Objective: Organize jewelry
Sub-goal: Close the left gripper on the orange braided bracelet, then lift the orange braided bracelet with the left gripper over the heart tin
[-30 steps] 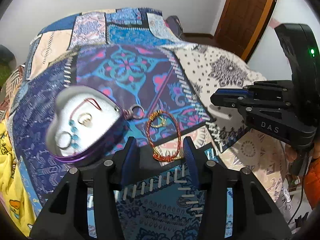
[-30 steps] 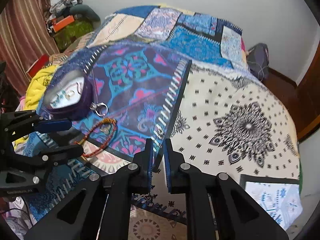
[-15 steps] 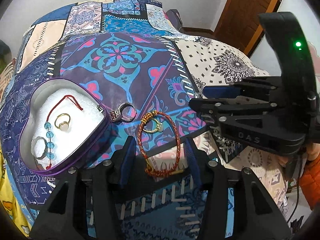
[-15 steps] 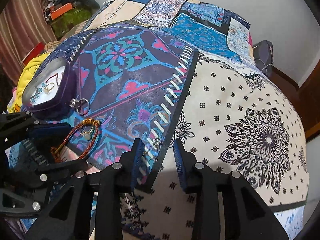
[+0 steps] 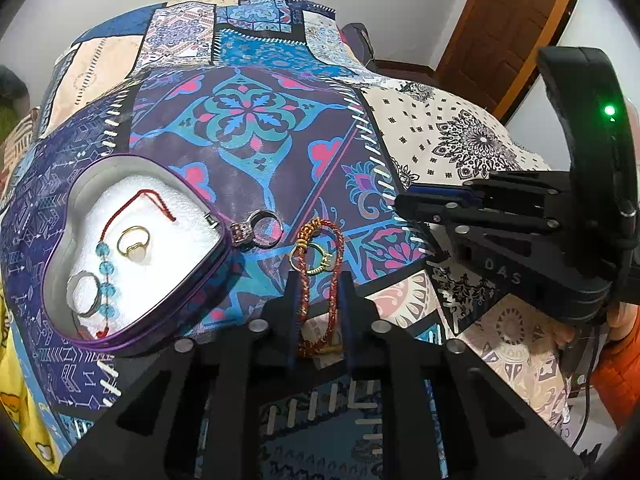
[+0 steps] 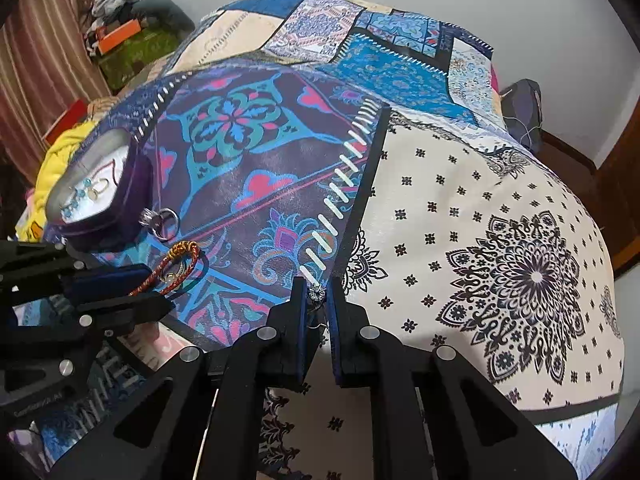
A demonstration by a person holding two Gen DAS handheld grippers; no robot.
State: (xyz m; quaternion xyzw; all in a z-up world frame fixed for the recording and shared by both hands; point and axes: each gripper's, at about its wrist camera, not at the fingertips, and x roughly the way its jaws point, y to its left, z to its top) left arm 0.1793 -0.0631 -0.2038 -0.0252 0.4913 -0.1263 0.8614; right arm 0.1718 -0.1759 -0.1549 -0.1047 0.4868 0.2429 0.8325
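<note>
A purple heart-shaped box (image 5: 120, 340) with white lining holds a red cord with blue beads (image 5: 105, 268), a gold ring (image 5: 134, 240) and a silver ring (image 5: 84, 294). A silver ring (image 5: 260, 229) lies just outside it. My left gripper (image 5: 318, 280) is closed around a red and gold braided bracelet (image 5: 336, 272) lying on the bedspread; a gold ring (image 5: 312, 258) lies inside the loop. My right gripper (image 6: 316, 294) is closed on a small sparkly silver stud (image 6: 316, 293) at the quilt seam. The box (image 6: 132, 196) and bracelet (image 6: 176, 268) also show in the right wrist view.
The patterned bedspread (image 5: 248, 120) covers a rounded bed. A wooden door (image 5: 508, 20) stands at the back right. Yellow cloth (image 6: 64, 152) and clutter (image 6: 120, 36) lie off the bed's left side. The right gripper's body (image 5: 520, 240) is beside the bracelet.
My left gripper moved forward and narrowed its jaws around the braided bracelet. My right gripper came down to the quilt seam, opened, then closed on the small silver stud.
</note>
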